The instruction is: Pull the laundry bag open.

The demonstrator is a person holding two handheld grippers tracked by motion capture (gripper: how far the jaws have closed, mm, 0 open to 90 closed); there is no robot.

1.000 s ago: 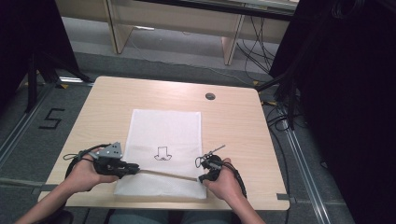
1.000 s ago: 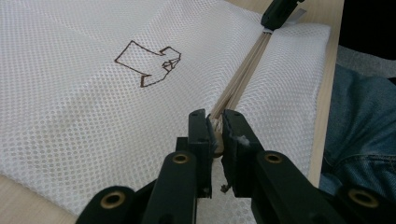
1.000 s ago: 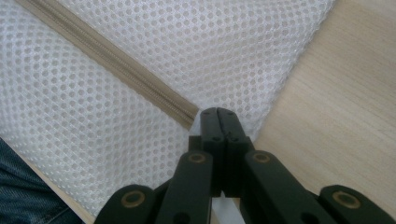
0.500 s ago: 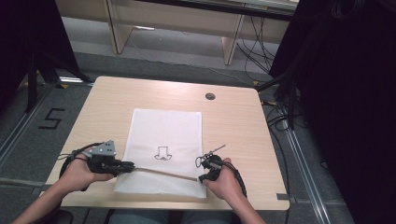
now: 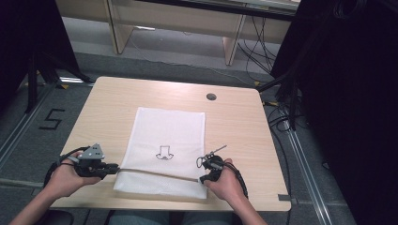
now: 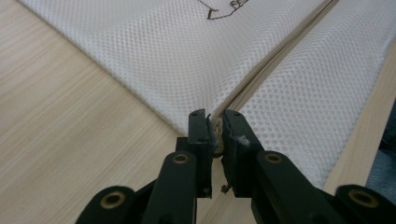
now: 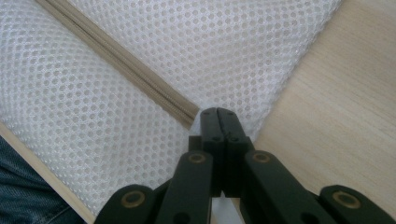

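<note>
A white mesh bag (image 5: 164, 136) lies flat on the wooden table (image 5: 117, 103), with a small dark drawing (image 5: 164, 153) on it. A tan zipper (image 5: 155, 173) runs across its near end. My left gripper (image 5: 111, 168) is at the bag's left edge, shut on the zipper pull (image 6: 215, 138). Ahead of the left gripper (image 6: 215, 120) the zipper (image 6: 275, 60) looks joined across the mesh bag (image 6: 154, 56). My right gripper (image 5: 202, 179) sits at the bag's right edge. The right gripper (image 7: 218, 113) is pinched shut on the mesh bag (image 7: 261, 51) where the zipper (image 7: 116, 60) ends.
A round cable hole (image 5: 211, 96) is in the table's far right part. The near table edge (image 5: 169, 205) lies just behind both hands, with the person's jeans (image 7: 23, 186) below it. Cables (image 5: 277, 117) hang off the right side.
My left hand has moved left along the zipper line, from over the bag's left part out to its left edge. The right hand has stayed put.
</note>
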